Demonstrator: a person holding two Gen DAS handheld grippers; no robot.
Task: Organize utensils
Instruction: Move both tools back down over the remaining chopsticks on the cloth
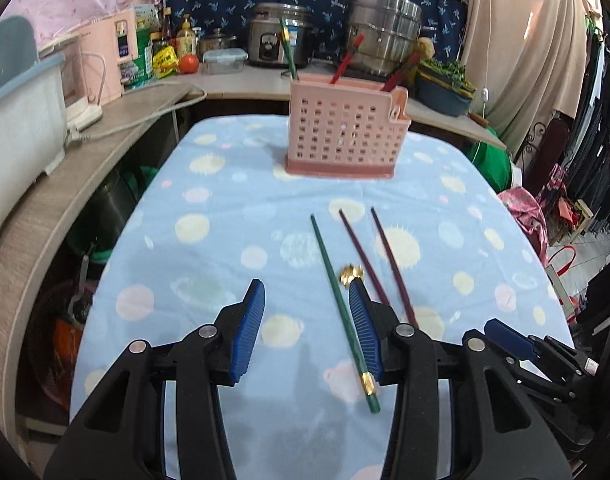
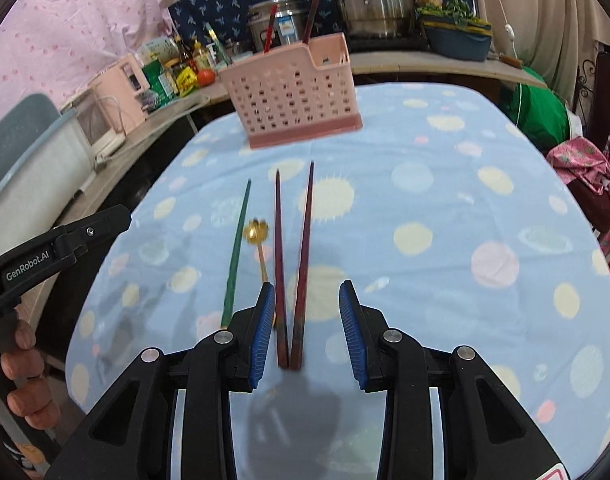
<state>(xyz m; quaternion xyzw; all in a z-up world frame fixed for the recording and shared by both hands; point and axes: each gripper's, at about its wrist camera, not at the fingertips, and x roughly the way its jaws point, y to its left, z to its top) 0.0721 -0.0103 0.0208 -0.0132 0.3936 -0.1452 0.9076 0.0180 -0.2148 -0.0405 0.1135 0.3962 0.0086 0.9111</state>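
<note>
Left gripper (image 1: 307, 330) nearest, fingers spread, nothing pinched; green chopstick (image 1: 341, 304) just inside its right pad, touching or not: cannot tell. Right gripper (image 2: 307, 334) fingers spread, empty, near ends of two red chopsticks (image 2: 295, 264) between pads, clear of both. Gold spoon (image 2: 257, 236) between green and red sticks, handle toward 6. All four flat on blue dotted cloth (image 2: 445, 240), tips toward 12. Pink holder (image 1: 345, 130) upright at 12, far edge of cloth, with chopsticks inside. Pots (image 1: 385, 36) beyond on counter.
</note>
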